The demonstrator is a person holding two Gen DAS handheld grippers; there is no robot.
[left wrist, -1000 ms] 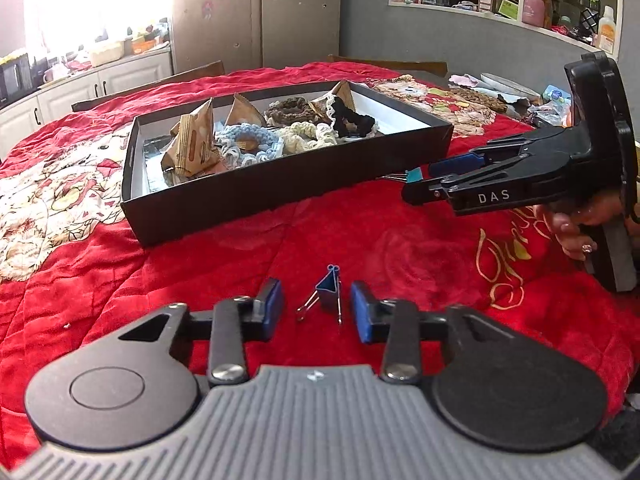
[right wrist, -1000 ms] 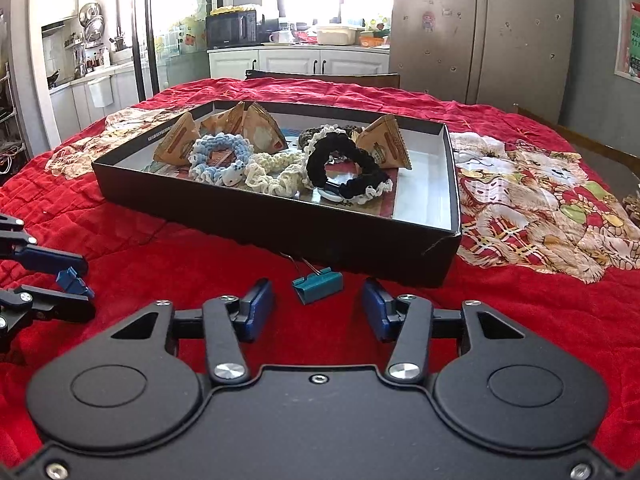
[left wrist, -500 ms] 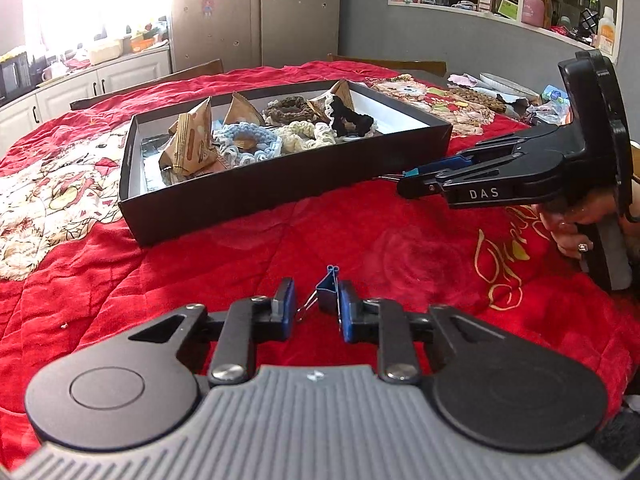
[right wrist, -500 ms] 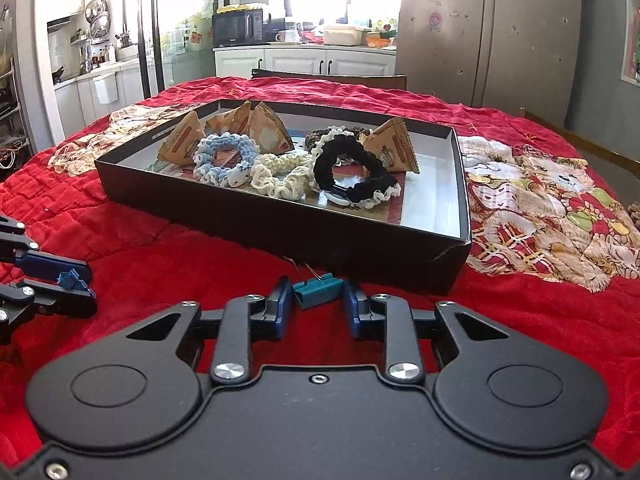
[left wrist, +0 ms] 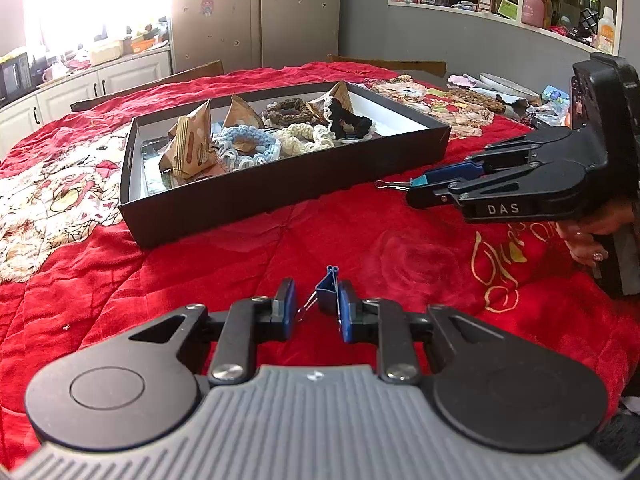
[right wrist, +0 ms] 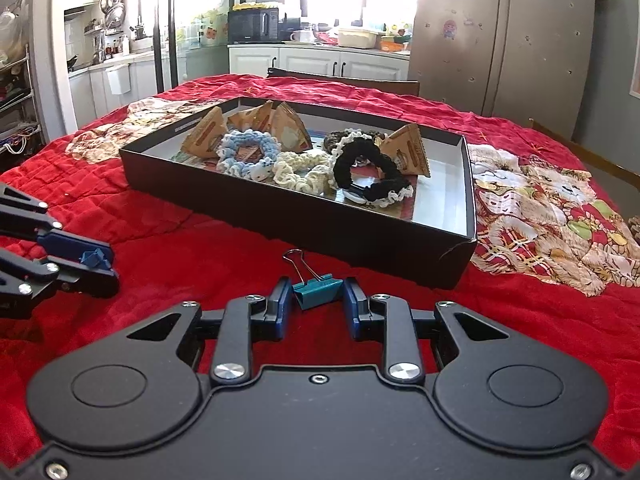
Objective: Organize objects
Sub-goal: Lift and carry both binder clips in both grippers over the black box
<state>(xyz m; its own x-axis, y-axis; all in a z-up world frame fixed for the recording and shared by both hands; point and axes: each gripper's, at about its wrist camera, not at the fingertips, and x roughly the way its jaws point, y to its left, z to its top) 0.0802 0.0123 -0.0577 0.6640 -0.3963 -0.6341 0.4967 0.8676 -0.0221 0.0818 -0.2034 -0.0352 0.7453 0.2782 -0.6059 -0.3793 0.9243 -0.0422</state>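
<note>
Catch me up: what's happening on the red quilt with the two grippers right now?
Each hand-held gripper is gripping a binder clip. The left gripper holds a blue binder clip; the right gripper holds a teal binder clip just in front of the black tray. The tray already holds crocheted scrunchies and triangular paper packets. Neither clip is in it yet.

A refrigerator and a microwave stand behind the red quilt.

Both wrist cameras sit low over the bedspread, sharing the box.
</note>
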